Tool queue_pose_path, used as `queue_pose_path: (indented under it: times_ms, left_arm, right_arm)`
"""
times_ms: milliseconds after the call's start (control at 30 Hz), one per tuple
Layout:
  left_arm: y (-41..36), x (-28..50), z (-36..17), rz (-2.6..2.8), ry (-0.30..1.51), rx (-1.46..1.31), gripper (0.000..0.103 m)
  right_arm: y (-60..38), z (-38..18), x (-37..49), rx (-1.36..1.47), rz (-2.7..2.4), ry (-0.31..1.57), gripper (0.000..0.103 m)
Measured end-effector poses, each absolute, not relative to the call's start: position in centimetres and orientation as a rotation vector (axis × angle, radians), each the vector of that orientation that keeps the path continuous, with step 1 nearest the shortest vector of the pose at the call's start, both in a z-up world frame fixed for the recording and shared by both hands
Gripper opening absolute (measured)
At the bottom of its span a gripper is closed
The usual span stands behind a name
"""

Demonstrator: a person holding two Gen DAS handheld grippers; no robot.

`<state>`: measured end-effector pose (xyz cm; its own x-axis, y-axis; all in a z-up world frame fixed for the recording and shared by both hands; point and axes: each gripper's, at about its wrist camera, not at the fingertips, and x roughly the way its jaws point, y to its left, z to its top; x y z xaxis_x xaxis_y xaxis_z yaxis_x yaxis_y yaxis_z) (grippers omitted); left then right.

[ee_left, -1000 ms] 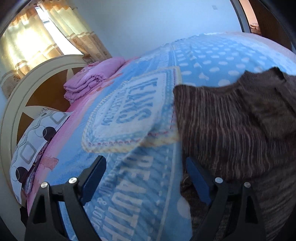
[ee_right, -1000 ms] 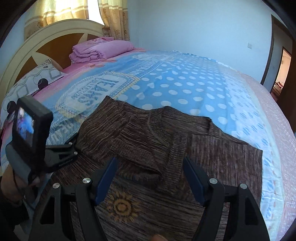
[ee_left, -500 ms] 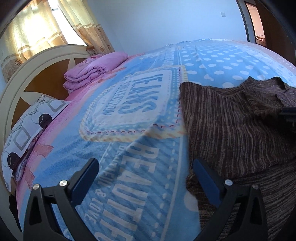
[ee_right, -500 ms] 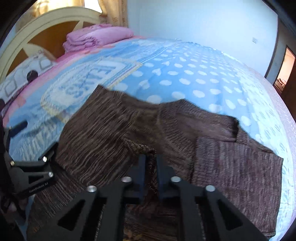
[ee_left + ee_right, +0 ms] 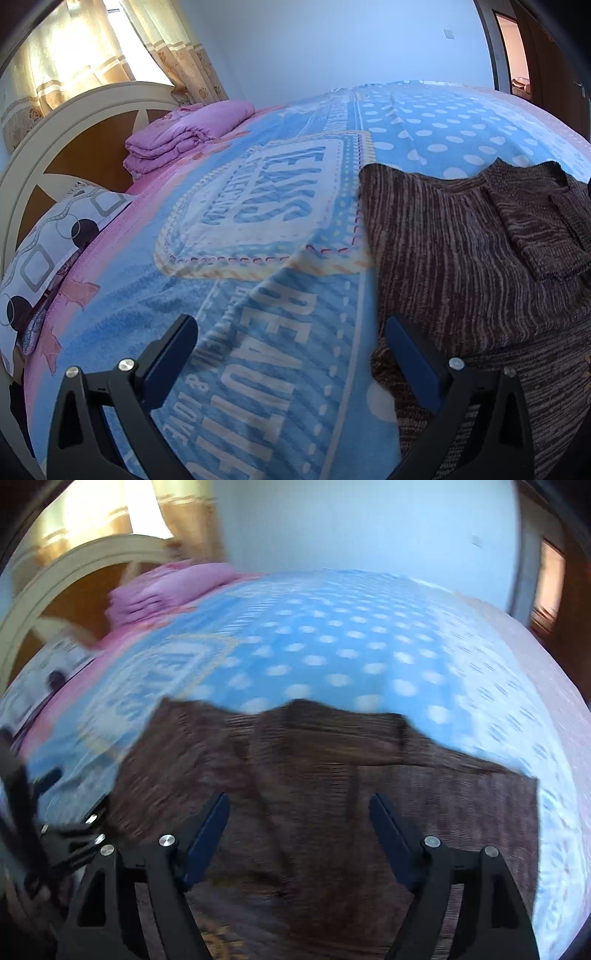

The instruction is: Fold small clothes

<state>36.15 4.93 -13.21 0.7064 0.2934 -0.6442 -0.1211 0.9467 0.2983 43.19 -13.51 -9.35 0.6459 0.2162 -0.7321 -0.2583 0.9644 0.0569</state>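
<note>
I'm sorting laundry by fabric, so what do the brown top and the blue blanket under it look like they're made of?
The brown top looks like a knit, maybe wool or acrylic: fine light and dark ribbed streaks, matte, soft folds. The blue blanket looks like printed fleece or plush: fuzzy, slightly matted nap, letters and dots with soft edges. The exact fibre of either cannot be told.

daylight pours through the curtains [image 5: 74, 62] at upper left in both views, blowing the window out to glaring white. the left wrist view is sharp and evenly bright: the lettering on the blanket [image 5: 266, 221] reads crisply, and soft shadows lie under its folds. the right wrist view is smeared with motion blur; the blanket's dots streak, and the weave of the brown sweater [image 5: 325, 775] is lost. fisheye distortion bulges the bed into a dome, and dark vignetting rounds off the corners.
</note>
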Motion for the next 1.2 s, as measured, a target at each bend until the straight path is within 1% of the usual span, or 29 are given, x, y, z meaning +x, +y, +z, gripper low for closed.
queue_pose_path:
  times_ms: [67,100,167,200,233,267,300,333,433,500,567,600,633,800,933,1100,1167,1200]
  left_arm:
    - [4.9,36.2,-13.2,0.232,0.753,0.24,0.103]
    - [5.0,36.2,-13.3,0.232,0.754,0.238,0.103]
    - [5.0,36.2,-13.3,0.231,0.754,0.237,0.103]
    - [5.0,36.2,-13.3,0.232,0.754,0.238,0.103]
    - [5.0,36.2,-13.3,0.232,0.754,0.239,0.103]
    - [5.0,36.2,-13.4,0.232,0.754,0.239,0.103]
    - [5.0,36.2,-13.4,0.232,0.754,0.237,0.103]
    - [5.0,36.2,-13.4,0.23,0.755,0.234,0.103]
    - [5.2,36.2,-13.4,0.225,0.755,0.222,0.103]
    - [5.3,36.2,-13.4,0.221,0.755,0.216,0.103]
    - [5.3,36.2,-13.3,0.22,0.755,0.215,0.103]
    - [5.3,36.2,-13.3,0.219,0.755,0.215,0.103]
    - [5.3,36.2,-13.3,0.219,0.755,0.215,0.103]
    - [5.4,36.2,-13.4,0.217,0.755,0.212,0.103]
    - [5.4,36.2,-13.4,0.215,0.753,0.209,0.103]
    - [5.7,36.1,-13.3,0.207,0.753,0.189,0.103]
    - [5.7,36.1,-13.3,0.207,0.752,0.189,0.103]
    - [5.7,36.1,-13.3,0.207,0.75,0.19,0.103]
  right_arm:
    - [-10.8,-10.1,42.7,-0.139,0.293,0.824,0.076]
    - [-9.6,-10.6,42.7,-0.167,0.304,0.827,0.07]
    - [-7.8,-11.9,43.0,-0.196,0.328,0.85,0.065]
    - [-7.0,-12.6,43.2,-0.223,0.326,0.86,0.051]
    - [-6.3,-13.4,43.4,-0.266,0.304,0.875,0.025]
    - [-6.0,-13.9,43.7,-0.294,0.278,0.887,0.016]
    - [-6.4,-13.9,43.9,-0.28,0.264,0.883,0.014]
    - [-7.2,-13.4,44.2,-0.248,0.247,0.875,0.008]
    - [-11.0,-11.6,45.5,-0.148,0.148,0.84,0.008]
    - [-13.8,-10.9,46.4,-0.059,0.113,0.856,0.008]
    - [-16.2,-10.6,46.8,-0.014,0.054,0.854,0.018]
    - [-17.1,-10.5,46.6,-0.008,0.027,0.85,0.026]
    - [-17.6,-10.5,46.3,0.002,0.023,0.852,0.026]
    - [-18.0,-11.4,43.7,0.132,0.174,0.933,0.026]
    - [-16.3,-13.5,42.4,0.13,0.239,1.005,0.026]
    - [-15.1,-14.3,41.2,0.145,0.27,0.989,0.026]
    - [-14.3,-14.2,40.9,0.1,0.275,0.981,0.026]
    - [-13.8,-14.2,40.8,0.052,0.264,0.974,0.009]
